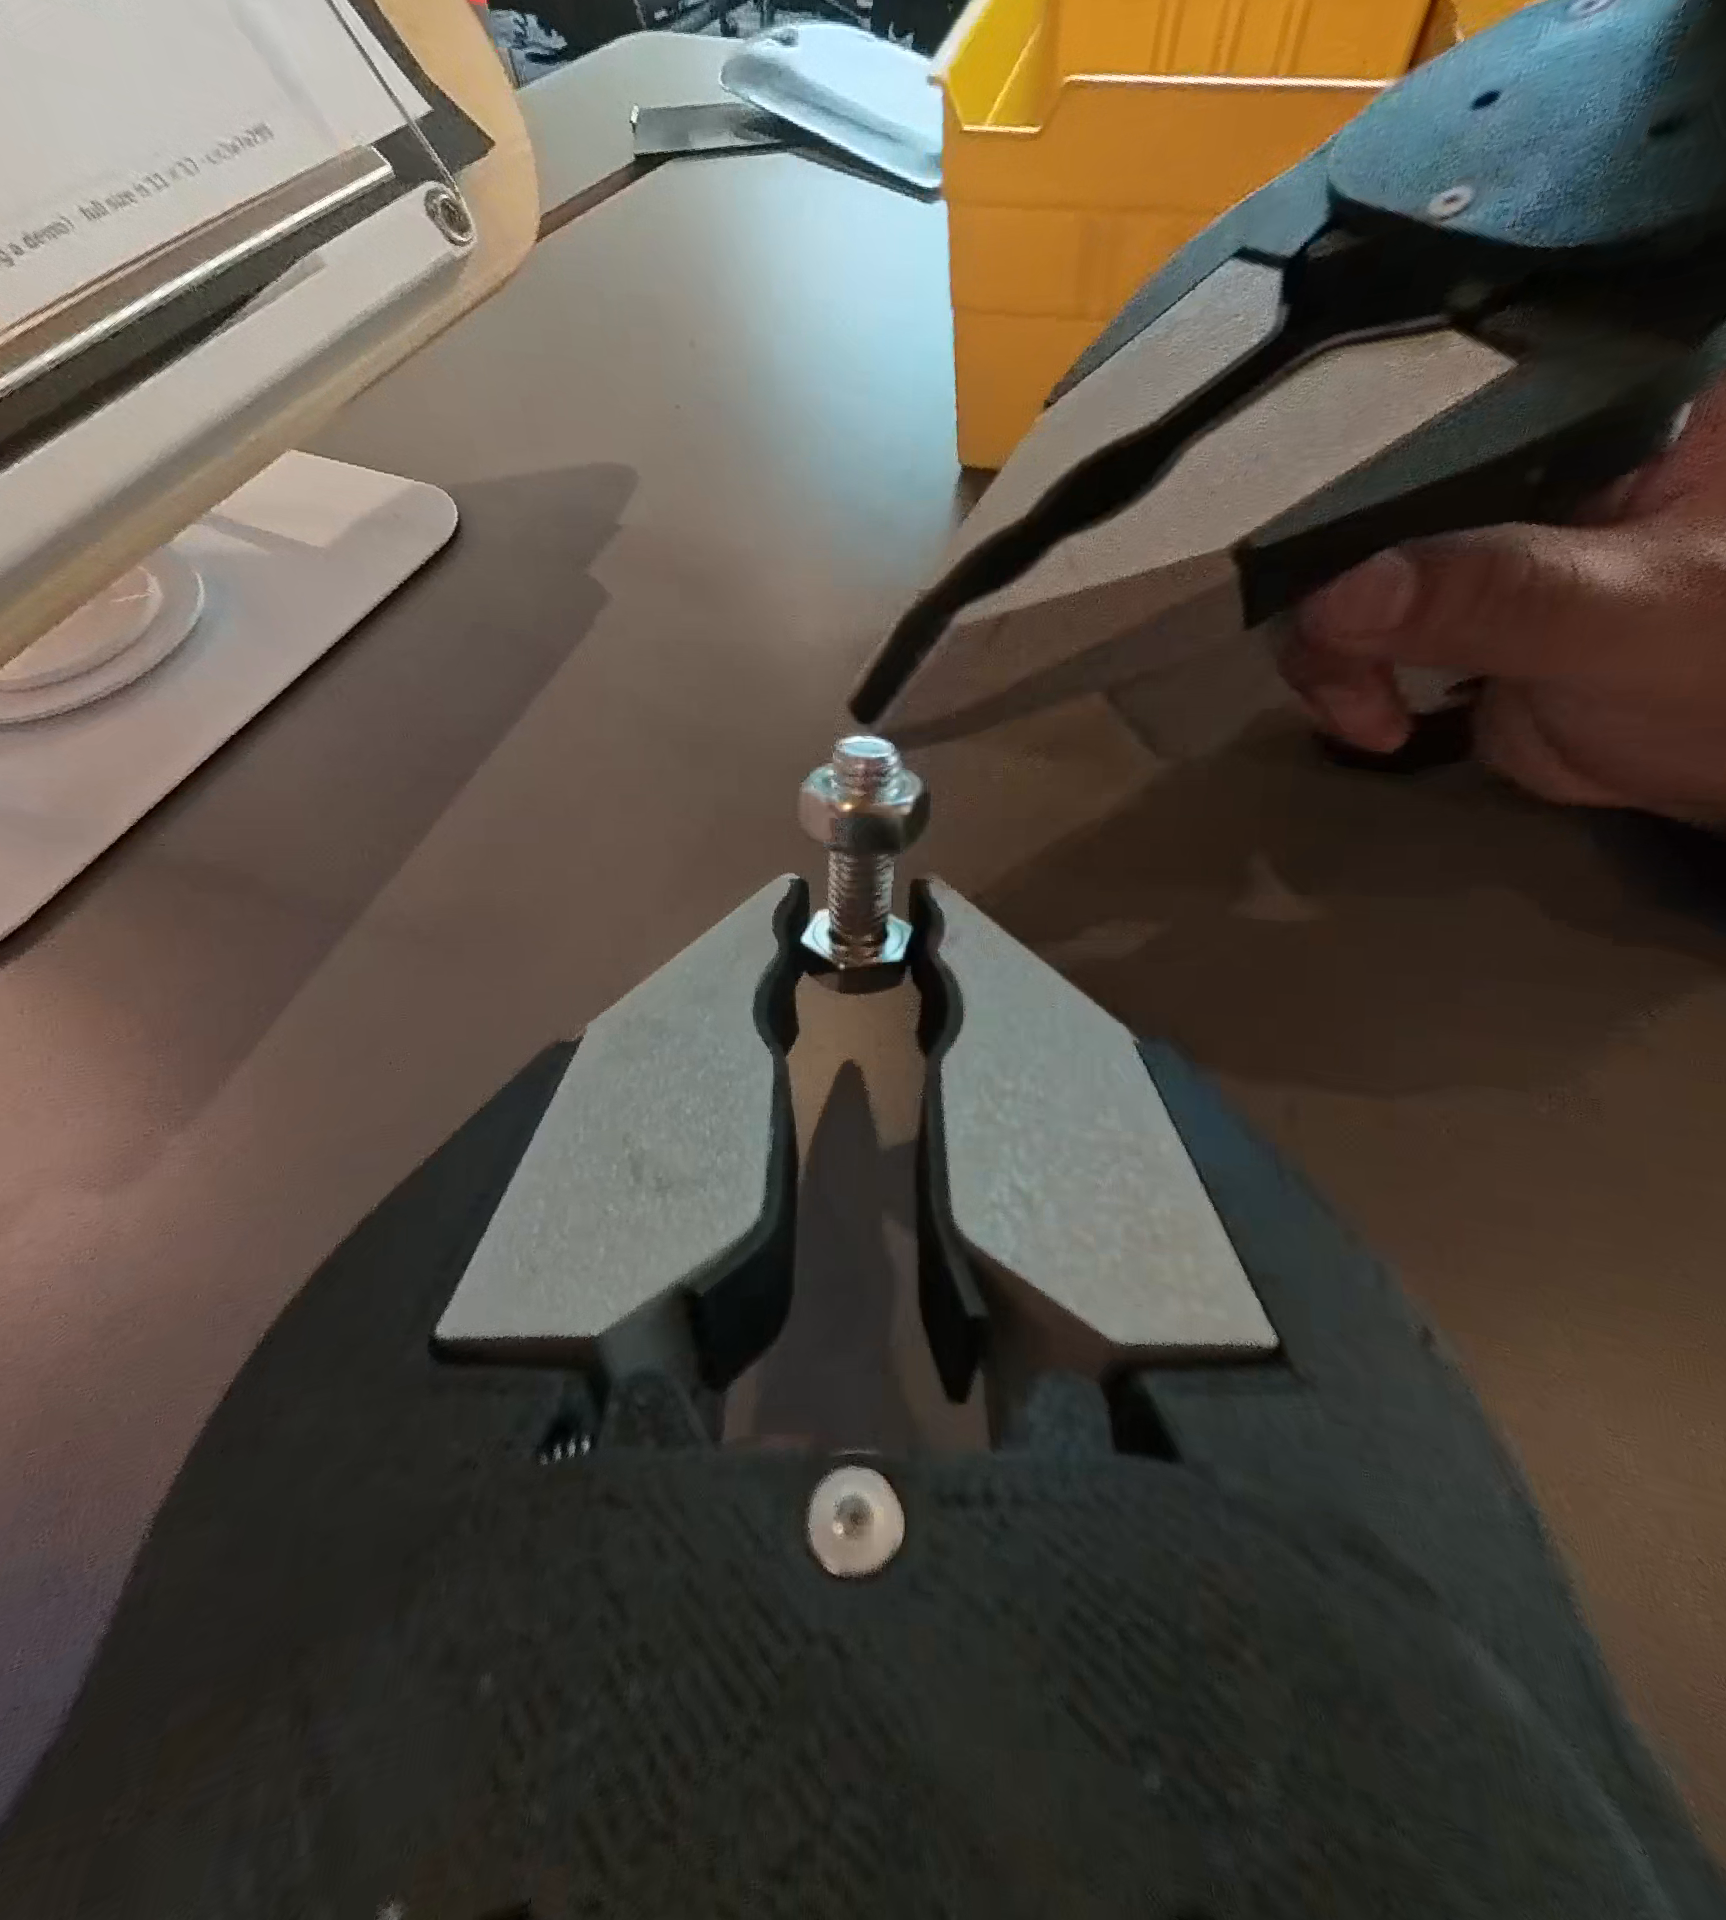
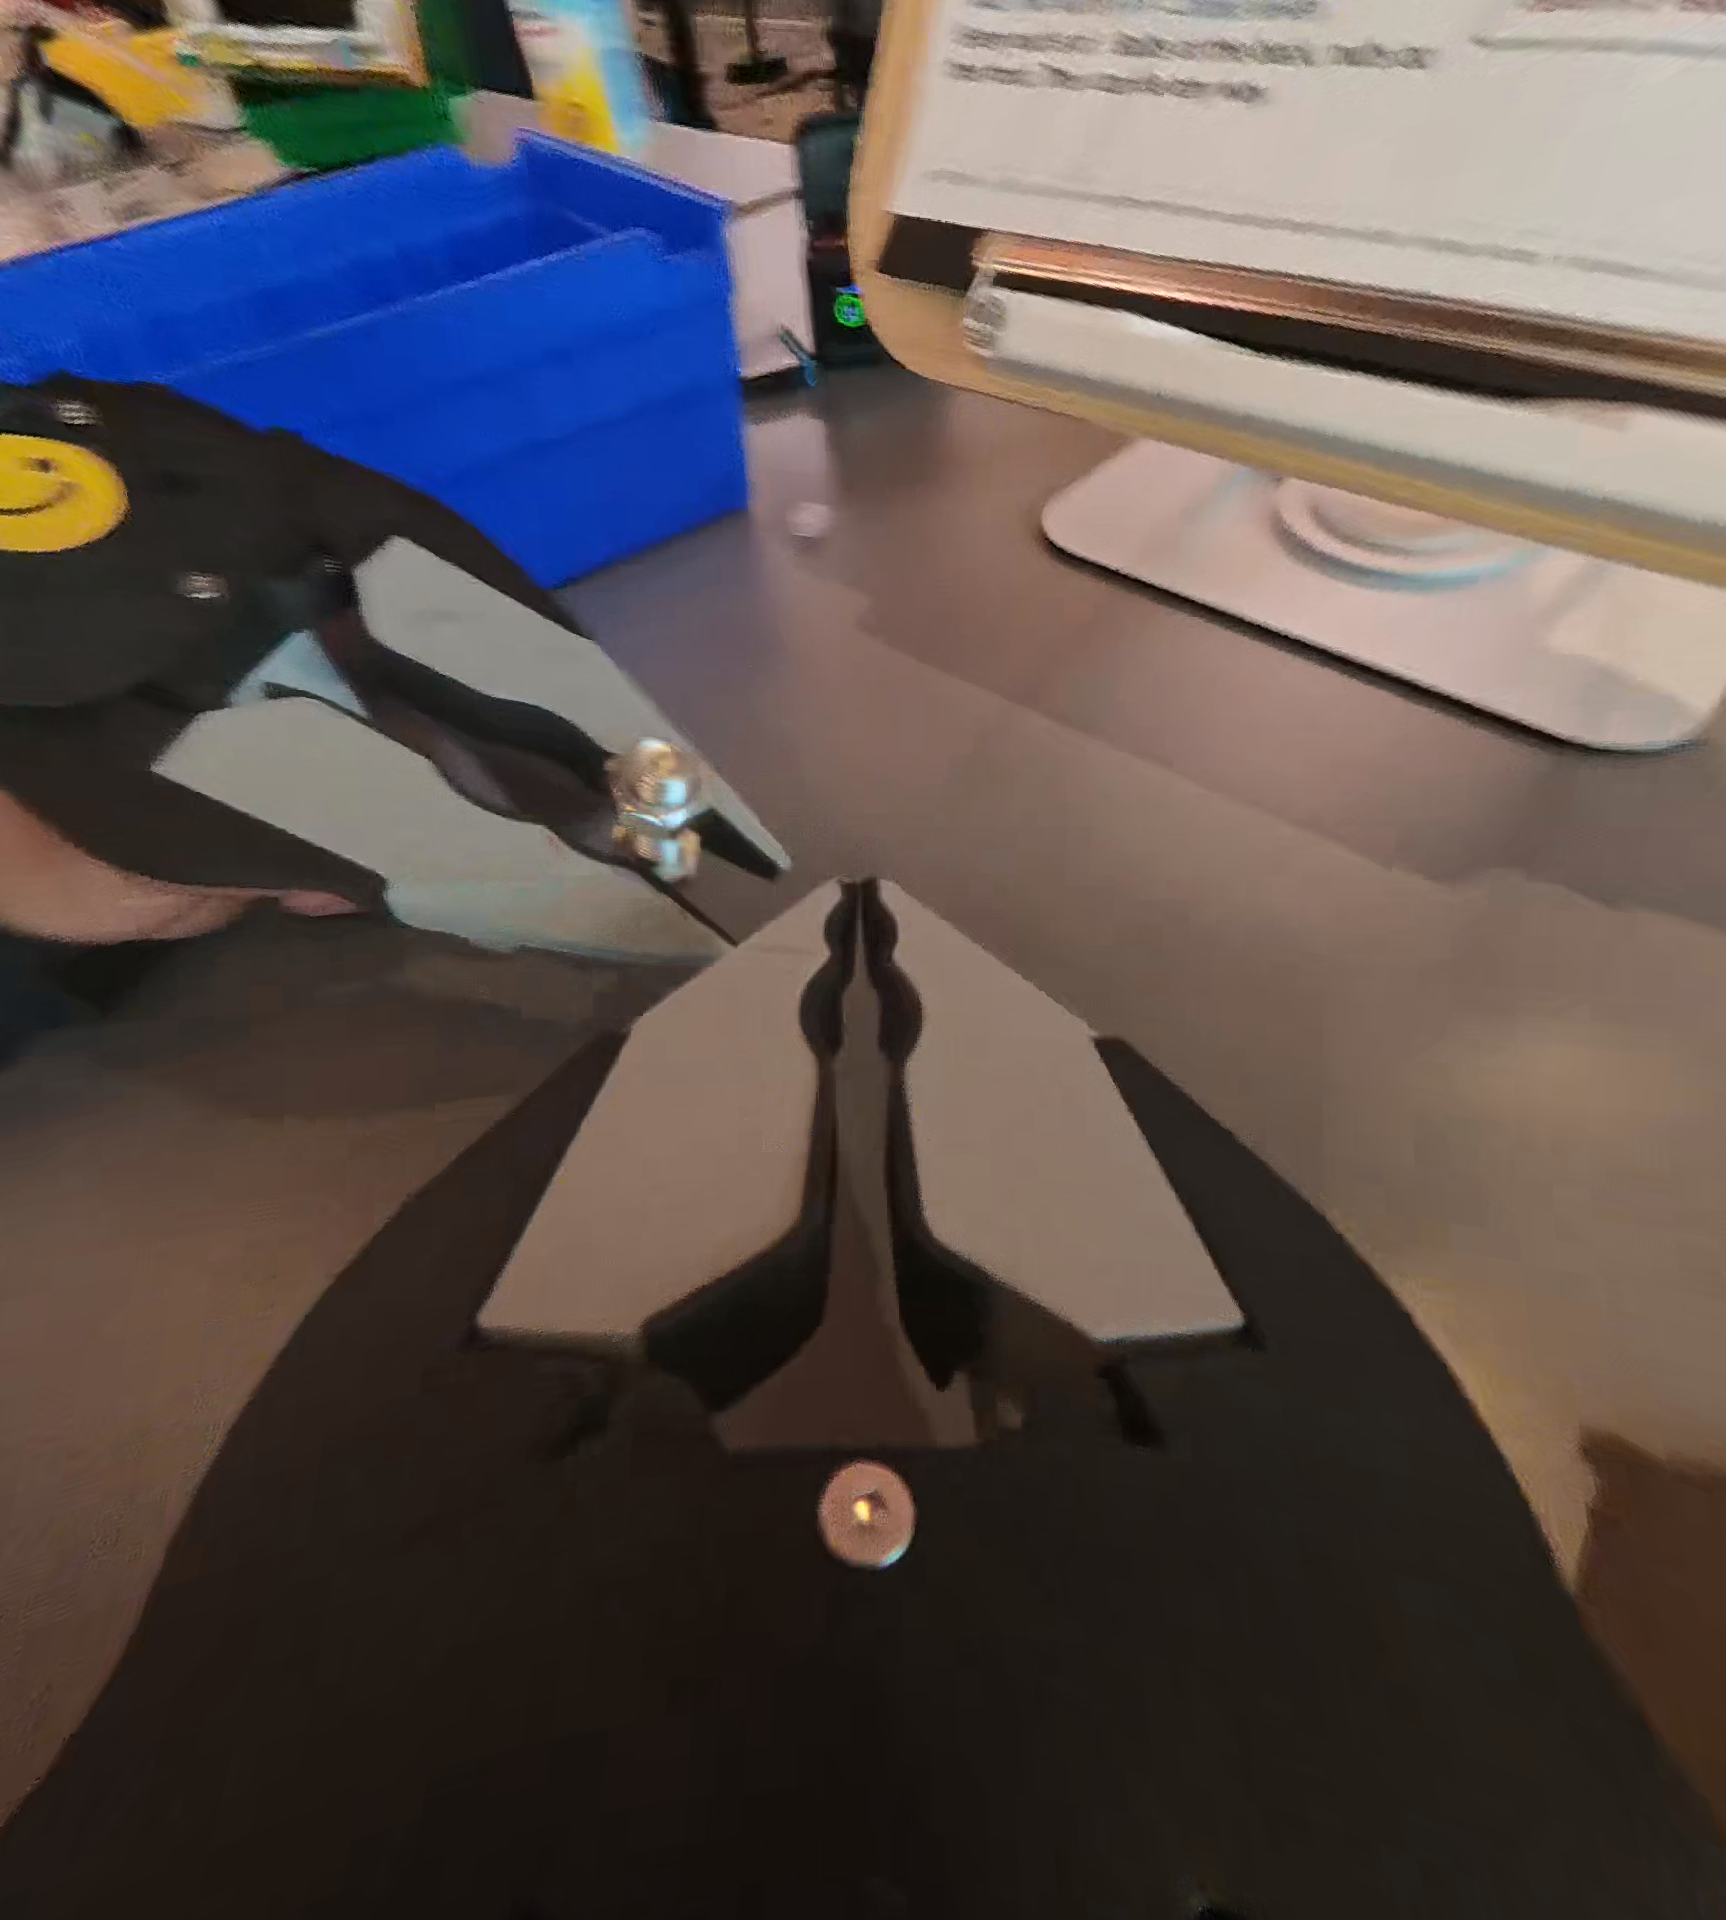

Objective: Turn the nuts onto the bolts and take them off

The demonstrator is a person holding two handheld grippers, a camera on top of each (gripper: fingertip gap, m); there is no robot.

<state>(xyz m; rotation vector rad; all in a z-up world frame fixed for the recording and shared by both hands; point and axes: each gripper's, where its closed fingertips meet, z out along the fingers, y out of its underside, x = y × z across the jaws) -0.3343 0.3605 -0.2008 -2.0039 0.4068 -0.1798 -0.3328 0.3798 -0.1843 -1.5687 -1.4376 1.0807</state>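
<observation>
Yellow bin (image 1: 1067, 260), blue bin (image 2: 402, 343) (compartmented), document stand (image 2: 1410, 613), dark table (image 1: 630, 416).

A dark brown worktop (image 1: 630, 520) is seen. At the left of the left wrist view, a pale stand base (image 1: 163, 644) is set on it; at upper right, a yellow bin (image 1: 1098, 260). In the blurred right wrist view, a blue bin (image 2: 402, 343) appears to rest at upper left.

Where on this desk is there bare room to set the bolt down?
Bare dark desk lies ahead of the right gripper, before the monitor base. Crowded: around the left gripper holding the bolt, near the blue bin.
</observation>
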